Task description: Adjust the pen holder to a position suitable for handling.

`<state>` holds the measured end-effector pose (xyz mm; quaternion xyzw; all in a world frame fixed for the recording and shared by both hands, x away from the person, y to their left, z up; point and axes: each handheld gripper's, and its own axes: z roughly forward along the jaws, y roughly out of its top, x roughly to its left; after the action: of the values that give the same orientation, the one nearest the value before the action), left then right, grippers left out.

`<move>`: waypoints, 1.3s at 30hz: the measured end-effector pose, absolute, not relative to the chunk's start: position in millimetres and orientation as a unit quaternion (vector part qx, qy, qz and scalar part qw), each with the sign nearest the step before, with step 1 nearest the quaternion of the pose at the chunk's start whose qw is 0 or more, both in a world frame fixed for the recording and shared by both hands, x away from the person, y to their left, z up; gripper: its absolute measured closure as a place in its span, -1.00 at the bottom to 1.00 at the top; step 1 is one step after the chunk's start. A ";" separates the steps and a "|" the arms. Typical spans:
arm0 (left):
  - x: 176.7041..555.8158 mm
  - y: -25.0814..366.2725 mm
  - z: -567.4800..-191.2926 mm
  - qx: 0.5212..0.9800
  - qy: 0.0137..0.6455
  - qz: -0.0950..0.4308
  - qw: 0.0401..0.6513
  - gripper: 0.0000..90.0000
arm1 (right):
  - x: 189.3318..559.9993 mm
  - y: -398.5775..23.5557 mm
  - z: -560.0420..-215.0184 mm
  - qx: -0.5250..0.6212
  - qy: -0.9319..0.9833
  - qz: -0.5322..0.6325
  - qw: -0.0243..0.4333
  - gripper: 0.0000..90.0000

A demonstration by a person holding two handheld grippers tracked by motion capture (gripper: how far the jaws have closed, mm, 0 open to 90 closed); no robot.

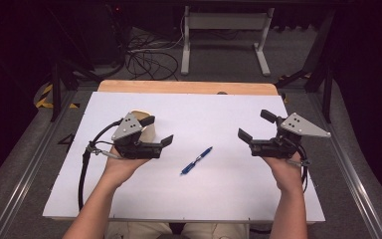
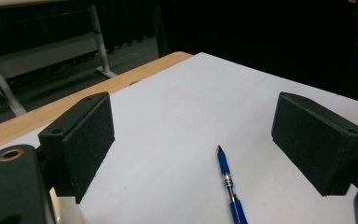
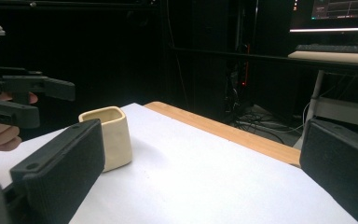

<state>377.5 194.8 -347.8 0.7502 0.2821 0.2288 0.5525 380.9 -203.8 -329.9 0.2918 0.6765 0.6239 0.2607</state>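
Dark room w/ grey floor (image 1: pixel 219 62), tangled cables (image 1: pixel 144 59), white desk frame (image 1: pixel 224 22) behind the white table (image 1: pixel 258 194); lit monitor (image 3: pixel 338 14) & keyboard (image 3: pixel 335 48) at the side.

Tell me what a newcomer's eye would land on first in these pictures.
First, the blue pen lying alone in the middle of the white table, between the two hands. Next, the two black tools held above the table with jaws wide apart: the left tool and the right tool, both empty. Then the cream cup, standing upright just beyond the left tool.
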 end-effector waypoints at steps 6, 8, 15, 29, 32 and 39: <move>382.8 184.5 -350.7 0.757 0.280 0.221 0.548 -0.68 | 380.4 -204.3 -329.7 0.293 0.678 0.620 0.263 -0.98; 384.4 180.8 -352.6 0.759 0.279 0.217 0.547 -0.67 | 380.0 -202.6 -329.6 0.296 0.684 0.609 0.273 -0.98; 389.7 165.0 -360.4 0.773 0.275 0.211 0.531 -0.68 | 380.7 -198.2 -330.4 0.294 0.690 0.600 0.278 -0.98; 400.7 141.6 -369.3 0.791 0.265 0.197 0.515 -0.60 | 380.6 -194.8 -330.9 0.292 0.691 0.598 0.282 -0.98; 402.3 137.6 -371.4 0.793 0.264 0.195 0.513 -0.59 | 380.5 -195.0 -330.8 0.292 0.690 0.599 0.283 -0.98; 405.6 127.2 -375.8 0.799 0.264 0.188 0.507 -0.55 | 380.4 -194.5 -330.6 0.292 0.688 0.600 0.286 -0.98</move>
<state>405.6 127.2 -375.8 0.7987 0.2644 0.1884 0.5066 380.4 -194.5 -330.6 0.2920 0.6881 0.5997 0.2858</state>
